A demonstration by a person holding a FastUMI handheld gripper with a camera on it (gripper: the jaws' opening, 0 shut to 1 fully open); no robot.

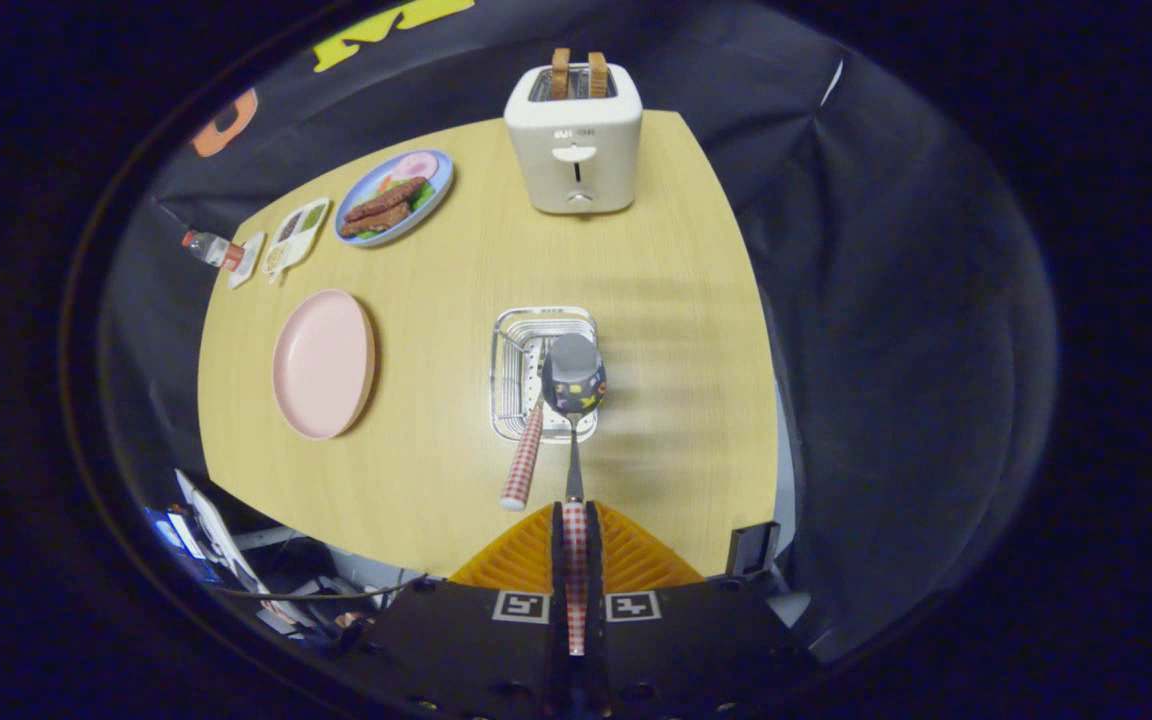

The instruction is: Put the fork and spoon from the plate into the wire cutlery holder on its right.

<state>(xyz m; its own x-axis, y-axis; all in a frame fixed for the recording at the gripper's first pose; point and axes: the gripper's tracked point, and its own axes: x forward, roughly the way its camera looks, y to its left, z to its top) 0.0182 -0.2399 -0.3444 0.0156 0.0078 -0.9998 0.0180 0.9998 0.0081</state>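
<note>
My gripper (575,512) is shut on the red-and-white checked handle of the spoon (574,378), both orange fingers (526,555) pressing it. The spoon's shiny bowl points ahead and hangs over the wire cutlery holder (511,345). The fork (524,462), with the same checked handle, stands tilted in the holder, its handle leaning out toward me just left of the spoon's neck. The pink plate (323,362) lies to the left of the holder with nothing on it.
A white toaster (574,135) with two bread slices stands at the table's far edge. A blue plate of food (395,197), a small sauce tray (295,235) and a bottle (213,249) sit at the far left. The yellow table (676,320) ends close to my right.
</note>
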